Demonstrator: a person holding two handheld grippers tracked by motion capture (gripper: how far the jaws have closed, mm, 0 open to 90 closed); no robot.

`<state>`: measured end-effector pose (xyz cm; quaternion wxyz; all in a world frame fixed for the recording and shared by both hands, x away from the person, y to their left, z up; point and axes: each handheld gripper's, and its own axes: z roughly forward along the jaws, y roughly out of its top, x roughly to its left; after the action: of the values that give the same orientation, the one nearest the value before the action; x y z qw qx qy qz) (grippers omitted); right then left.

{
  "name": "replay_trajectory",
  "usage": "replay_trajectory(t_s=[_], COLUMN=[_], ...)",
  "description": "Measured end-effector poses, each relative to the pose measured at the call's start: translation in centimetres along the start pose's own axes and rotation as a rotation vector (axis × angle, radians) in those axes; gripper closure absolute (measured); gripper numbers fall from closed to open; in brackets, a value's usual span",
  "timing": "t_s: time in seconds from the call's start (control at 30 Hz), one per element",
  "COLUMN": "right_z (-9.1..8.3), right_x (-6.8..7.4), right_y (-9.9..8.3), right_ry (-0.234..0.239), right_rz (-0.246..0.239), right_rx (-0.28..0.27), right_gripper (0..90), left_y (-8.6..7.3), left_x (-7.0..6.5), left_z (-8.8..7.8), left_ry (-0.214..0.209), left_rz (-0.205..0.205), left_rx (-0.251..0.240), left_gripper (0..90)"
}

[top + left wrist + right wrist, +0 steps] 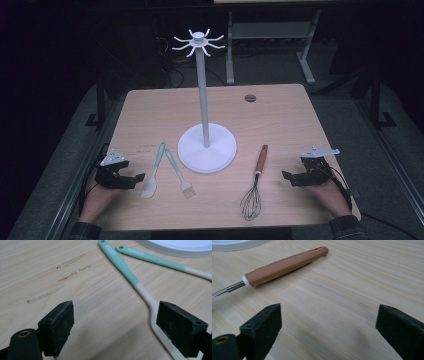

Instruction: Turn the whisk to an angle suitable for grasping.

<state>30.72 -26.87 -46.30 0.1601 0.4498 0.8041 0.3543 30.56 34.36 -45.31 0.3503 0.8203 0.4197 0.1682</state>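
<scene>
Both grippers sit low in the high view with jaws spread wide and nothing between them: left gripper (134, 179) at the lower left of the frame, right gripper (289, 177) at the lower right, each one resting on the wooden table (280, 110) with a hand behind it. Just right of the left one lies the spatula (153, 172), pale blade toward the bottom of the frame, teal handle running up and slightly right, so its long axis is roughly bottom-to-top. In the left gripper view the spatula's (140, 287) white neck runs right up against the right-hand jaw, though I can't tell if it's actually touching. Next to it, the silicone brush (178, 172) leans the other way, and their teal handle ends nearly meet near the stand's rim. Over on the other side, the whisk (255, 185) lies left of the right gripper, wire end low, wooden handle pointing up the frame; the right gripper view has that handle (287, 266) in the upper left, well apart from the jaws. Further up in the middle stands the white hook stand (206, 145), pole upright, hooks (198, 42) at the top. My guess: left hand is clearly closest to the spatula and would have to shift right and close across the handle.
</scene>
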Motion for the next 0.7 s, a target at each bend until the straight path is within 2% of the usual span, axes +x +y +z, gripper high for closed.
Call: replay_trajectory(t_s=[0.07,0.17,0.2,0.23,0.27,0.3,0.33,0.37,0.4,0.43,0.47,0.67,0.7], right_z=[0.0,-0.2,-0.2,-0.2,-0.2,-0.2,-0.2,-0.2,-0.1,-0.1,-0.1,-0.3,-0.4], right_x=[0.0,-0.3,-0.3,-0.4,-0.4,-0.6,-0.5,-0.5,-0.5,-0.5,-0.5,-0.3,-0.3], right_y=[0.0,0.2,0.2,0.4,0.4,0.7,0.8,0.8,1.2,1.3,1.3,2.1,2.3], right_ry=[0.001,0.018,0.018,0.029,0.029,0.032,0.033,0.033,0.045,0.05,0.05,0.065,0.066], right_rz=[0.002,0.023,0.023,0.036,0.036,0.032,0.038,0.038,0.042,0.037,0.037,0.035,0.034], right_rx=[0.004,0.014,0.014,0.016,0.016,0.012,0.011,0.011,0.02,0.019,0.019,0.003,0.008], right_gripper=[9.4,18.6,18.6,24.4,24.4,32.1,35.9,35.9,45.1,49.9,49.9,77.4,79.7], left_y=[0.0,0.2,0.2,0.2,0.2,0.3,0.3,0.3,0.4,0.4,0.4,0.4,0.4], left_x=[0.0,-0.1,-0.1,-0.1,-0.1,-0.1,-0.1,-0.1,-0.2,-0.2,-0.2,-0.1,-0.1], left_z=[0.0,-0.1,-0.1,-0.1,-0.1,-0.1,-0.1,-0.1,-0.1,-0.1,-0.1,-0.2,-0.2], left_ry=[-0.002,0.0,0.0,0.001,0.001,0.001,0.003,0.005,0.005,0.005,0.005,0.013,0.012], left_rz=[-0.005,-0.013,-0.013,-0.014,-0.014,-0.014,-0.01,-0.011,-0.015,-0.014,-0.014,-0.01,-0.01], left_rx=[-0.002,-0.005,-0.005,-0.004,-0.004,-0.001,0.005,0.005,0.002,0.002,0.002,0.004,0.004], left_gripper=[14.4,14.5,14.5,14.5,14.6,14.6,14.6,14.6,14.7,14.7,14.7,14.8,14.9])
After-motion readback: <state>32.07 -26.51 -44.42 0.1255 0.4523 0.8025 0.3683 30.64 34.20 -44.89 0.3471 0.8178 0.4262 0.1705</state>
